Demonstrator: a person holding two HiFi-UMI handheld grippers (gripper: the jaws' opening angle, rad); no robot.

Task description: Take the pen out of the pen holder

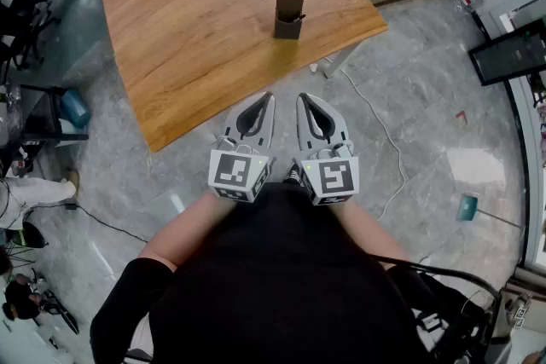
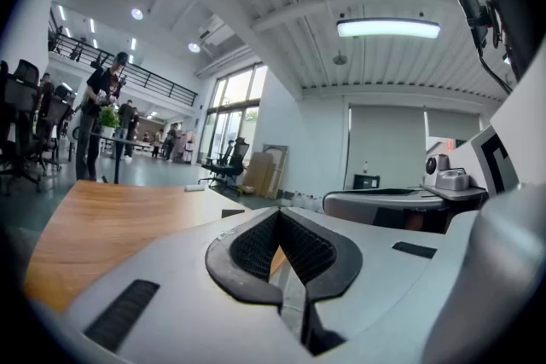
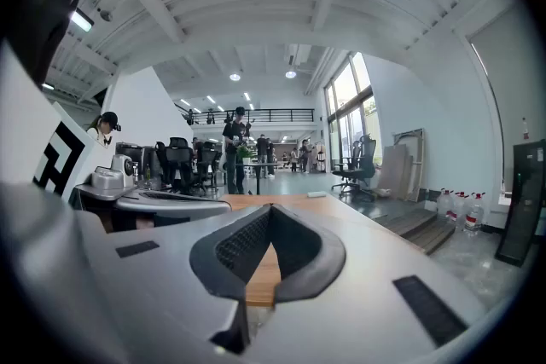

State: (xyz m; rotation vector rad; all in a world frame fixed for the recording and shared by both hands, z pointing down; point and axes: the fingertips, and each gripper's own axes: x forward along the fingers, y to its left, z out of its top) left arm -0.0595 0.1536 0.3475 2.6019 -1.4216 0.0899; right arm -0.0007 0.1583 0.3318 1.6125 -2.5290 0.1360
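Task not started. Pen (image 1: 298, 16) sits in the pen holder (image 1: 287, 20) towards the table's (image 1: 188, 38) right edge. Left gripper (image 1: 266, 98) and right gripper (image 1: 303, 98) both closed, empty, short of the near edge.

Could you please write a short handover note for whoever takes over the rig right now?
Left gripper: shut, empty, held close to the body at the table's near edge.
Right gripper: shut, empty, right beside the left one.
Things: the dark rectangular pen holder stands upright on the light-brown wooden table, well ahead of both grippers. The thin dark pen is inside it.
Done: nothing yet.
Left: reach forward, grip the pen, lift it out.
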